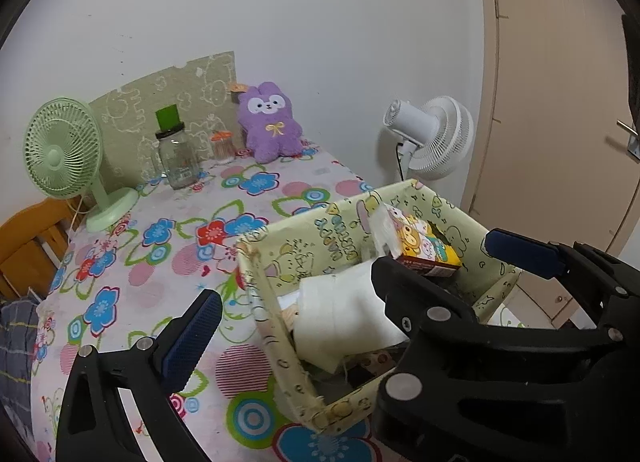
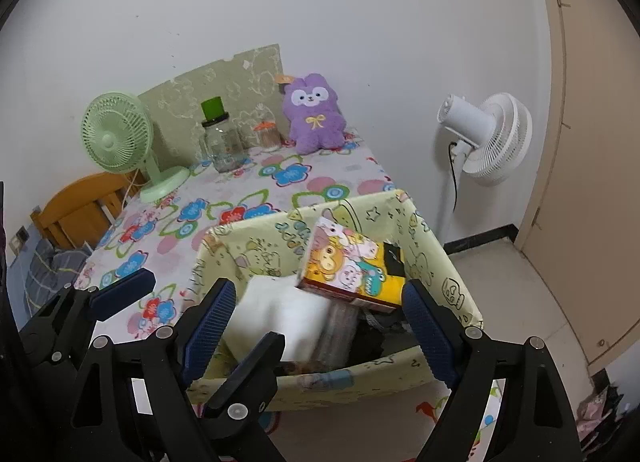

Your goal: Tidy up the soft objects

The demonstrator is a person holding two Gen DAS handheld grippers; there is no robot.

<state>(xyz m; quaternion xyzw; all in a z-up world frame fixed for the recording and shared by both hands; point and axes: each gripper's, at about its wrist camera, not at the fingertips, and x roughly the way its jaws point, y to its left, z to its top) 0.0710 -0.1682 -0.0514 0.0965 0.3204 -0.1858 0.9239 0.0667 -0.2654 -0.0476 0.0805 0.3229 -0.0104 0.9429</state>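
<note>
Looked like an easy one, that purple plush (image 2: 315,120): sat upright at the far end of the table (image 2: 256,198) against the wall, probably light and squashy, best pinched across the belly; no slip worries. Both grippers wide open and empty, left (image 1: 362,286) and right (image 2: 316,326) parked over the bin (image 2: 248,238) at the near edge. Plenty of bare cloth mid-table for a reach, but jar (image 2: 222,144) and fan (image 2: 120,138) stood close beside the plush.

Table (image 1: 168,262), floral cloth. Rear: green fan (image 1: 64,150), glass jar (image 1: 178,156), purple plush (image 1: 270,122) against the wall. Near right: yellow fabric bin (image 1: 276,262) holding white cloth (image 1: 344,314) and a cartoon box (image 1: 424,246). White fan (image 1: 432,138) beyond. Right claw (image 1: 432,262) over the bin, jaws apart.
</note>
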